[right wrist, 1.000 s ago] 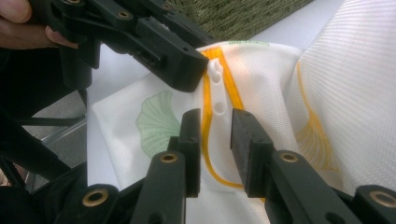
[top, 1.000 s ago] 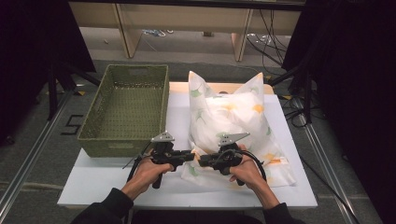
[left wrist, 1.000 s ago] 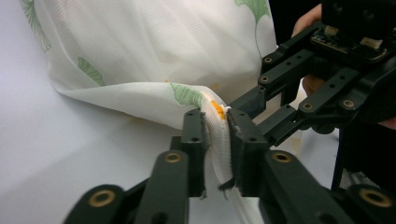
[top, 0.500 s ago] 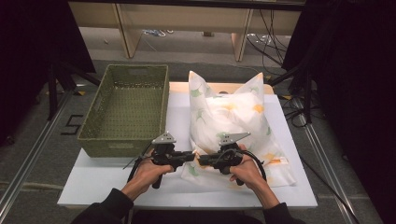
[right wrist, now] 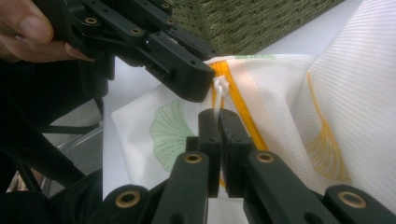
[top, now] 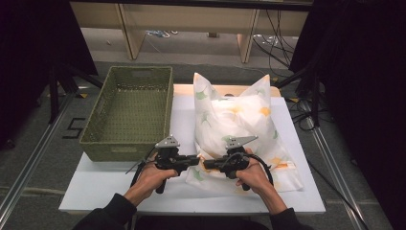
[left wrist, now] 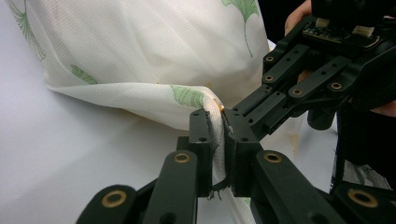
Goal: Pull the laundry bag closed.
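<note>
Pinching the near left corner of a white leaf-printed pillow, the left claw clamps a fold of the mesh cover between its pads, while the right claw, whose jaws have just been closing, is shut on a small white zipper pull at the end of an orange zipper. Both claws meet tip to tip at that corner, near the front edge of the white tabletop. The pillow lies right of a green woven basket, just beside it. Hands cover most of each claw body in the high view, and the pull itself is largely hidden between the pads.
</note>
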`<act>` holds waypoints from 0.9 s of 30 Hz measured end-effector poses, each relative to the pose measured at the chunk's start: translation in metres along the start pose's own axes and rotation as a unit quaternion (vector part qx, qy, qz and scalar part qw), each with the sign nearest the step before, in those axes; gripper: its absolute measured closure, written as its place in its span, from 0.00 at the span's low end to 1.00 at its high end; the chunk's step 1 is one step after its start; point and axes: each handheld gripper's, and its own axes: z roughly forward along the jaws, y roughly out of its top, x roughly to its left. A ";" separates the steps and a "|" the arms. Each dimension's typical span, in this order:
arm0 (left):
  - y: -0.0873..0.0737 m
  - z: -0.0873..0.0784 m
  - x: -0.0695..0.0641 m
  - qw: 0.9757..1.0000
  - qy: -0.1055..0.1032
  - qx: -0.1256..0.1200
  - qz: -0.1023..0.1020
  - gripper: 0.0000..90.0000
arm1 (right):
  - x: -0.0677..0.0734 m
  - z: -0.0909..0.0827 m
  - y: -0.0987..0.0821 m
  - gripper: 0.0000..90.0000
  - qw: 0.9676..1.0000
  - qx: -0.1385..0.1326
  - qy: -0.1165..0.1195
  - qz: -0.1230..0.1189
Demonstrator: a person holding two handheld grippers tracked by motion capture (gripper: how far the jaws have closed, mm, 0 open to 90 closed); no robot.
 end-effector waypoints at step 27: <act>0.000 -0.001 -0.001 1.000 0.010 0.010 0.026 0.91 | 0.003 -0.004 0.003 1.00 1.000 -0.007 -0.022 -0.008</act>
